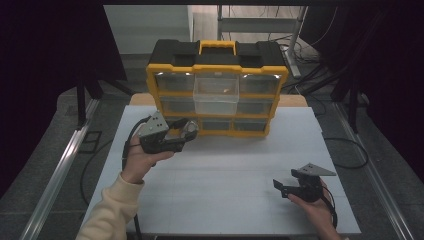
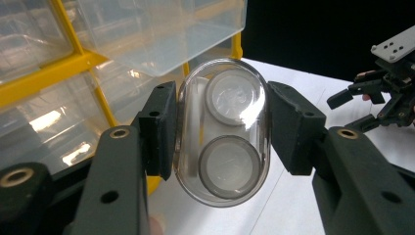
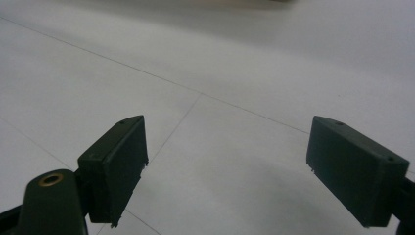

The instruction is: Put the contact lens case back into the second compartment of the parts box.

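The left gripper (image 2: 221, 132) was clenched on a clear capsule (image 2: 221, 129) near the organizer's (image 1: 217, 70) pulled-out drawer (image 1: 216, 94), so it probably needed lifting level over the rim before letting go, while the right gripper (image 3: 227, 171) rested released.

The person's left hand (image 1: 141, 159), in a cream-coloured knit sleeve (image 1: 111, 210), grips the body of the left black two-jaw tongs (image 1: 189, 131) from below and holds them raised and roughly level, jaws pointing right and away. Those jaws stand about half closed, pads pressed on both sides of a clear rounded plastic capsule (image 2: 222, 129). The right hand (image 1: 315, 207) cups the right black tongs (image 1: 278, 186) low at the near right, jaws pointing left. In the right gripper view (image 3: 225, 171) these jaws stand wide apart with nothing between them.
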Demonstrator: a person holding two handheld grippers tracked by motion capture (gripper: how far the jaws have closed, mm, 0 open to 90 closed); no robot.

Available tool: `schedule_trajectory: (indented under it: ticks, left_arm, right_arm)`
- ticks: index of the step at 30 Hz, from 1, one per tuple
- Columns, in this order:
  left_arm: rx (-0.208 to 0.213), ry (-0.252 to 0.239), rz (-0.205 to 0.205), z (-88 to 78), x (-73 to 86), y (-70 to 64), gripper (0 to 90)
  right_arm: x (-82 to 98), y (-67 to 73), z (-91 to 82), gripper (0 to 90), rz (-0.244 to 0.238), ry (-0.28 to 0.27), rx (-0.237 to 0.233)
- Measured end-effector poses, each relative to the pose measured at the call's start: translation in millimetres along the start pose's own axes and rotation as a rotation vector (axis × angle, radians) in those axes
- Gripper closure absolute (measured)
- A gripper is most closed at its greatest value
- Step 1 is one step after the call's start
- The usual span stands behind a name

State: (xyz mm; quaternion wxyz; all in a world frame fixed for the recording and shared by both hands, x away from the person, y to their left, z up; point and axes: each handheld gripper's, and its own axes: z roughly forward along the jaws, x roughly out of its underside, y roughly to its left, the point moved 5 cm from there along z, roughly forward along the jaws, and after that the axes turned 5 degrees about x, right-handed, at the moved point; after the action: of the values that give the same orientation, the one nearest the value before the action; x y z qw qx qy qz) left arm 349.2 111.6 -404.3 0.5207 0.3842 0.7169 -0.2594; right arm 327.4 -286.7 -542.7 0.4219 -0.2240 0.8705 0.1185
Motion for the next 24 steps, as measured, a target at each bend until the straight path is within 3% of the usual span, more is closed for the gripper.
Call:
schedule_trajectory:
  ticks: [24]
  left_arm:
    - [-0.014,-0.046,0.005,-7.4,-27.8,0.9,48.2]
  right_arm:
    - [0.3,0.1,1.0,15.4,0.006,0.005,0.003]
